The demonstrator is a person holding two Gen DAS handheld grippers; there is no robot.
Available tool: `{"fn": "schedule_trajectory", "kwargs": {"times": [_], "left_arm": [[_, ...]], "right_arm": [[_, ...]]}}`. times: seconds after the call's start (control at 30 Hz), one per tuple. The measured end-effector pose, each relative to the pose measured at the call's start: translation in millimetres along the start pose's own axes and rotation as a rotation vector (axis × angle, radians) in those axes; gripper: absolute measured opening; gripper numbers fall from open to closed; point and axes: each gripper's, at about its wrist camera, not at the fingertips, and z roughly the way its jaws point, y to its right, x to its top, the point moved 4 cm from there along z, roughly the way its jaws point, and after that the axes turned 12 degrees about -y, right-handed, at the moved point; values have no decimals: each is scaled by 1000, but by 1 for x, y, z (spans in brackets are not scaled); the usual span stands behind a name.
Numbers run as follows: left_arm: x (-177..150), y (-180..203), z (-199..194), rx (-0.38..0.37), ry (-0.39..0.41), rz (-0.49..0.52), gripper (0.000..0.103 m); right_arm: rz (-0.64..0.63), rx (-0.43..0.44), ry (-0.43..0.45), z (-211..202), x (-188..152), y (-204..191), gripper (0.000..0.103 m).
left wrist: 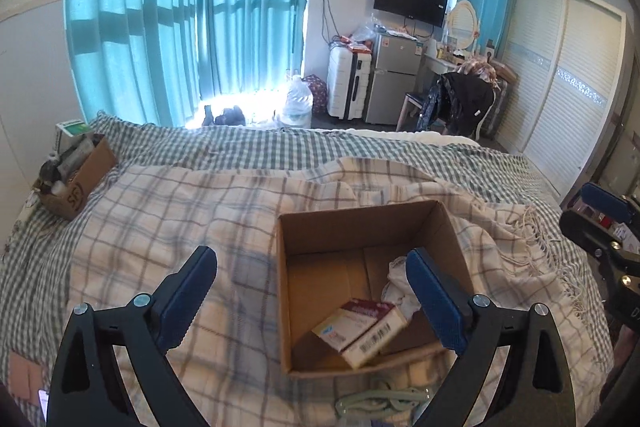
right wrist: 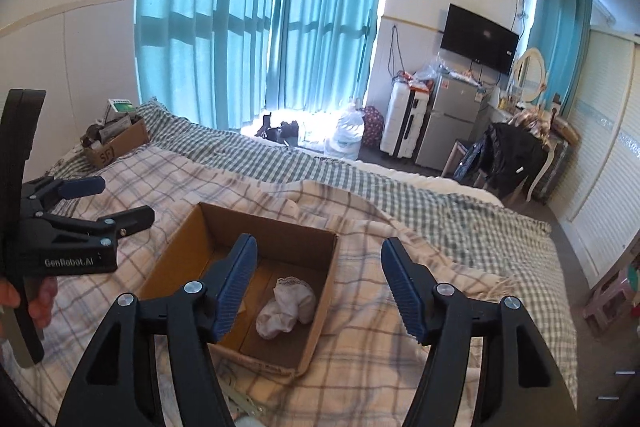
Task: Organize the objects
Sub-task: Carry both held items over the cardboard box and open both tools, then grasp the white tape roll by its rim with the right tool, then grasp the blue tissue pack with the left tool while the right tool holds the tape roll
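While both grippers hover with jaws apart and empty, the left gripper (left wrist: 312, 291) and right gripper (right wrist: 320, 287) flank the open cardboard box (left wrist: 360, 223) at lower centre, holding two medicine cartons (left wrist: 360, 331) and a crumpled white cloth (right wrist: 286, 307).

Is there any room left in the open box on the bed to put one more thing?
Yes. Inside the cardboard box, the floor along the far wall and left wall is bare. The near right corner is crowded: small cartons lie there beside a crumpled white cloth. Outside, the plaid blanket between this box and the full box is bare too.
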Motion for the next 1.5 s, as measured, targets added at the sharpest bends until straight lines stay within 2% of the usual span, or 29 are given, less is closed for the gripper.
{"fn": "schedule_trajectory", "kwargs": {"times": [0.17,0.3,0.4,0.57,0.67,0.9,0.97,1.03,1.1,1.13,1.17,1.3,1.5], "left_arm": [[-29,-13,-26,16,-13,-6,98],[-63,-25,-31,48,-43,-12,98],[-95,-33,-29,75,-68,-12,98],[-151,-44,-15,116,-128,-22,98],[-179,-49,-5,107,-159,-54,98],[-218,-56,6,102,-210,-40,98],[-220,-59,7,67,-217,-36,98],[-222,-63,7,52,-209,-50,98],[-223,-65,9,38,-212,-59,98],[-224,-65,11,37,-216,-60,98],[-225,-65,12,38,-219,-59,98],[-226,-62,12,42,-220,-40,98],[-226,-46,14,73,-241,12,98]], "right_arm": [[-13,-29,12,-42,-22,-1,65],[-14,21,3,-59,-47,-7,65],[-46,-3,-10,-61,-68,-21,65],[-71,56,-75,-39,-112,-51,65],[-103,77,-142,-12,-140,-83,65],[-189,128,-302,41,-189,-142,64],[-201,154,-340,51,-194,-152,46],[-226,140,-359,57,-197,-162,44],[-249,111,-381,63,-200,-167,34],[-250,118,-390,66,-200,-168,20],[-242,133,-398,69,-200,-169,11],[-233,134,-373,60,-193,-167,8],[-177,121,-290,30,-171,-139,7]]}}
